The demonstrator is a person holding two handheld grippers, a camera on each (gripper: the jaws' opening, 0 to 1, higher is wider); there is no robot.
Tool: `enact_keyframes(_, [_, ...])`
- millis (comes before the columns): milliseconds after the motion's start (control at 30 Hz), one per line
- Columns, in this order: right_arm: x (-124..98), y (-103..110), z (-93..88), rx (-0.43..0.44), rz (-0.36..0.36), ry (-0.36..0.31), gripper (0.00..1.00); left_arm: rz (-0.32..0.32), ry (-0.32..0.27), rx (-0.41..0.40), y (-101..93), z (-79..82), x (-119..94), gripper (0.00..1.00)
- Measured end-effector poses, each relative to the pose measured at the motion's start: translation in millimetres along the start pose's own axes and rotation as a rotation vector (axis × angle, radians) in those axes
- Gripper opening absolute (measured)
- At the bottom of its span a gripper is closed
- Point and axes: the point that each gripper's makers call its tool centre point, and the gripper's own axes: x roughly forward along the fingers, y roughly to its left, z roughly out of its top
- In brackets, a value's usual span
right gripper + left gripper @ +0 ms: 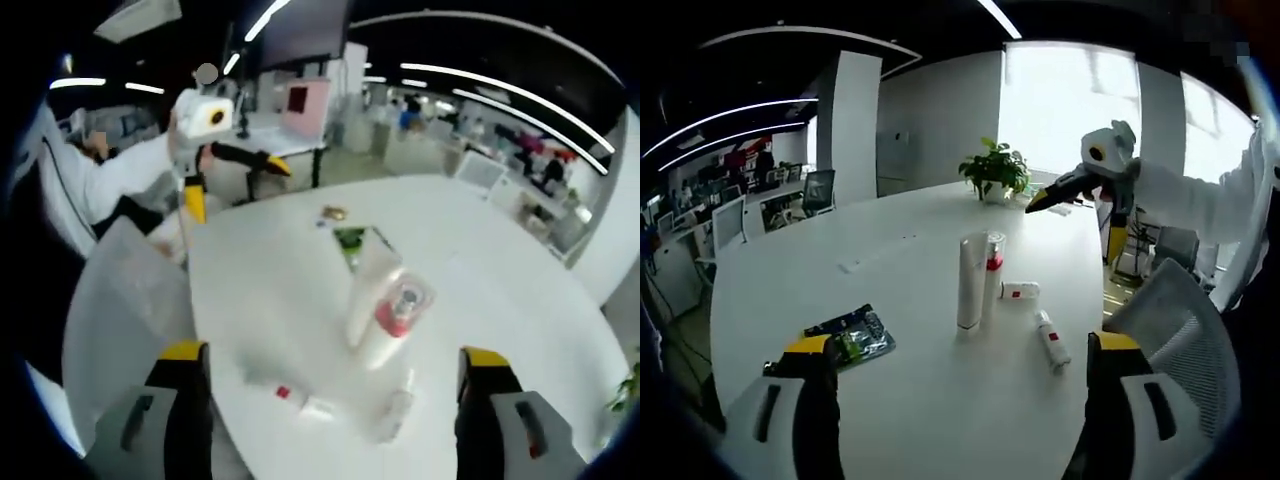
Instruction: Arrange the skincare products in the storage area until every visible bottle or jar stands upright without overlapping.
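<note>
Office daylight falls on a round white table (pixel 920 400). Left gripper (pixel 960 350) has its jaws spread wide and grasps nothing; the right gripper (pixel 335 365) is likewise released. The landmark is the tall white bottle (pixel 971 281), upright near the table's middle, with a red-banded, clear-capped bottle (pixel 994 262) touching it behind. Beside that pair lies a small tube (pixel 1019 290), and nearer the left gripper a second tube (pixel 1051 339) on its side. Well off toward the table's edge lies a green packet (pixel 855 334). Judging by this, standing the fallen tubes comes next, calling for a close over one. No lettering is readable.
</note>
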Motion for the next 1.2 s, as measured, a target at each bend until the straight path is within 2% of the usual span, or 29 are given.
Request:
enact_keyframes(100, [-1, 4, -1.0, 0.023, -0.023, -0.008, 0.99, -0.005, -0.001, 0.007, 2.4, -2.4, -2, 0.99])
enact_keyframes(333, [2, 15, -4.9, 0.056, -0.044, 0.004, 0.99, -0.05, -0.006, 0.006, -14.0, -8.7, -3, 0.99])
enact_keyframes(533, [-1, 17, -7.4, 0.071, -0.055, 0.007, 0.99, -0.058, 0.0, -0.006, -13.9, -12.0, -1, 0.99])
enact_keyframes(833, [-10, 10, -24.7, 0.041, -0.028, 0.029, 0.99, -0.017, -0.01, -0.023, -20.3, -11.7, 10, 0.99])
enact_keyframes(967, [-12, 0, -35.1, 0.049, -0.01, 0.02, 0.99, -0.001, -0.003, -0.032, -29.1, -12.5, 16, 0.99])
enact_keyframes(1100, [-10, -6, -46.5, 0.025, 0.007, 0.039, 0.99, 0.024, -0.008, -0.05, -38.0, -11.2, 20, 0.99])
enact_keyframes(1200, [-9, -2, -51.2, 0.009, 0.044, 0.047, 0.99, 0.035, -0.001, -0.052, -44.0, -11.6, 23, 0.99])
